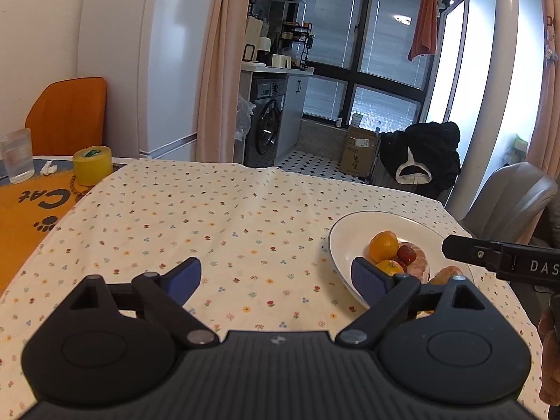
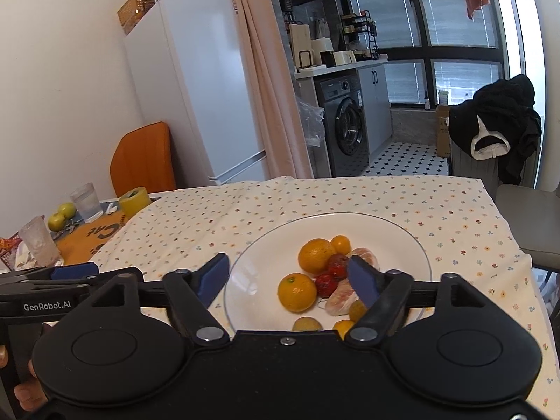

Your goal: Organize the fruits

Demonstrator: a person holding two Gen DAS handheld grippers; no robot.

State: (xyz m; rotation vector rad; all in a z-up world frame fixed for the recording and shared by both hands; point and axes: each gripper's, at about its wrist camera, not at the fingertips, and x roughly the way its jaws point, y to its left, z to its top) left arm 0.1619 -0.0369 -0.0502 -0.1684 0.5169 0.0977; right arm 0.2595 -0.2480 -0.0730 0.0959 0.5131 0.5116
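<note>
- While both grippers hang above the flowered tablecloth (image 2: 350, 196), the white plate (image 2: 395, 241) holds all the gathered fruit at the centre of the right wrist view.
- Plate contents: a large orange (image 2: 316, 255) at 12 o'clock of the pile, a second orange (image 2: 296, 292) at 8 o'clock, a small yellow-orange fruit (image 2: 340, 244) at 1 o'clock, two red fruits (image 2: 337, 266) touching in the middle, and pale pink-white pieces (image 2: 337, 301) at 4 o'clock.
- More small fruits lie at the plate's near rim, partly hidden by the gripper body.
- Right gripper (image 2: 288, 280): fingers spread wide, empty, poised over the plate.
- Left gripper (image 1: 276, 280): fingers spread wide, empty, over bare cloth, with the plate (image 1: 353, 231) at 3 o'clock of it.
- Off the cloth, at 9 o'clock: two green apples (image 2: 61, 217), a clear glass (image 2: 86, 203) and a yellow tape roll (image 2: 134, 203).
</note>
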